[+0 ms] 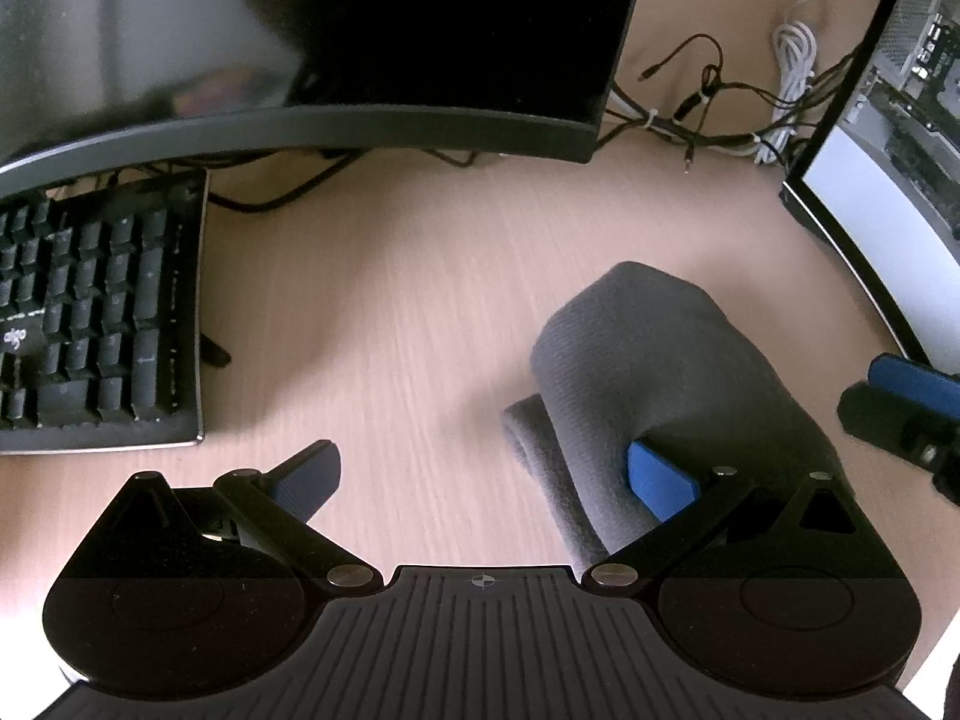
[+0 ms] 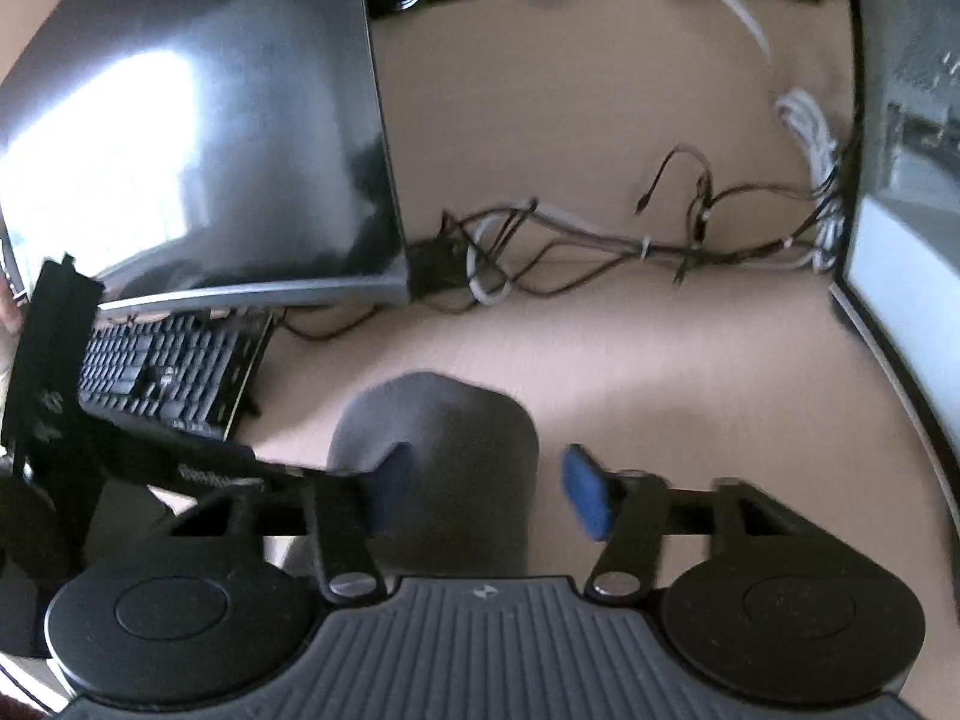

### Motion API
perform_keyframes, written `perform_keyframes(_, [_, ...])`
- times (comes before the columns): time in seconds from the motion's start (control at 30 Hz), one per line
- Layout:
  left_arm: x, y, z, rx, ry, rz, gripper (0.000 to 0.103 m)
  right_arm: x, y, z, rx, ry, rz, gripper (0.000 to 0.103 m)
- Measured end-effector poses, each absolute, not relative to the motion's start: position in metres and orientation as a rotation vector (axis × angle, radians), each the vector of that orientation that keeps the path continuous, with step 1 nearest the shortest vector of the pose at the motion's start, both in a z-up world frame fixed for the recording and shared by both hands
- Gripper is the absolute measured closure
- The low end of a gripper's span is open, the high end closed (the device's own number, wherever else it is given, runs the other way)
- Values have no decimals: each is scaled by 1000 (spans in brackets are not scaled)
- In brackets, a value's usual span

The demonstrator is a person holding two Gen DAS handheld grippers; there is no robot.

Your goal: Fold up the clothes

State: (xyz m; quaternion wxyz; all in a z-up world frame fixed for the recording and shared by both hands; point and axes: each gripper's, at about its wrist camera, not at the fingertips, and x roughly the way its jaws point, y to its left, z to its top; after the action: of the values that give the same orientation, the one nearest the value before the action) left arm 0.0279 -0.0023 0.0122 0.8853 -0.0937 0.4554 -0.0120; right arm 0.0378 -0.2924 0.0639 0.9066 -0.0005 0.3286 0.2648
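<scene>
A grey cloth (image 1: 660,360), folded into a thick bundle, lies on the wooden desk (image 1: 390,300). In the left wrist view my left gripper (image 1: 480,459) stands wide open, and its right blue pad (image 1: 657,480) sits against the near left side of the bundle. The left finger is over bare desk. One blue pad (image 1: 912,381) of the other tool shows at the right edge. In the right wrist view the grey cloth (image 2: 444,420) lies between the jaws of my right gripper (image 2: 485,462). The left pad (image 2: 390,492) touches the cloth; the right pad (image 2: 585,498) stands apart from it.
A black keyboard (image 1: 96,312) lies to the left under a dark monitor (image 1: 420,48). A second monitor (image 1: 888,228) stands at the right. A tangle of cables (image 2: 660,246) runs along the back of the desk. A hand's edge (image 2: 9,312) shows at far left.
</scene>
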Motion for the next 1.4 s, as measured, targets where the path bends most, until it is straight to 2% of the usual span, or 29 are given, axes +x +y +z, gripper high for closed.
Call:
perform_keyframes(0.03, [28,-1,12,-198,946,-32,0,37,-286,61,3,705,548,58])
perform_keyframes(0.1, [28,1,10,-197,947,-46,0,36,-269,44,4,782,556,58])
perform_keyframes(0.53, [35,19,-1,-252,953,-149,0,27,-225,41,-94,810,428,50])
perform_keyframes(0.6, [36,19,0,-250,957,-153,0,30,-226,42,-79,825,419,47])
perform_keyframes(0.73, [31,19,4,-240,929,-154,0,29,-236,44,-55,817,398,31])
perform_keyframes(1.1, [-21,18,38,-324,812,-1,0,7,-285,54,-6,742,489,21])
perform_keyframes(1.27, [-69,-8,63,-225,730,108,0,-5,-324,62,77,724,534,4])
perform_keyframes(1.4, [-104,-30,71,-222,719,134,0,-33,-327,65,102,709,541,0])
